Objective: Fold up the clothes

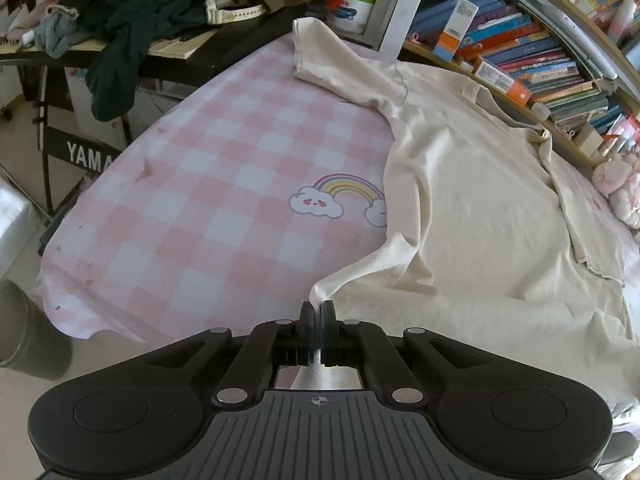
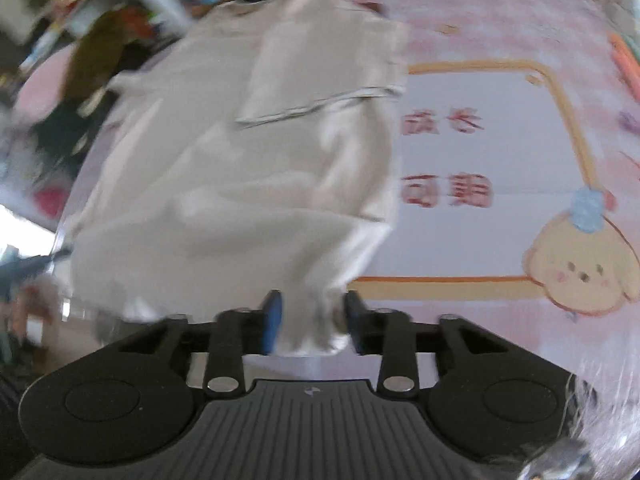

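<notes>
Cream shirt: hem clamped in left tool, cloth between parted right tool.

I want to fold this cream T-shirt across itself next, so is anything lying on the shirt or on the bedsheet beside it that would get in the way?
Nothing visible does. The left gripper is shut on the hem of the cream T-shirt, and the checked bedsheet beside it is bare. In the blurred right wrist view, cloth lies between the right gripper's parted jaws.
</notes>
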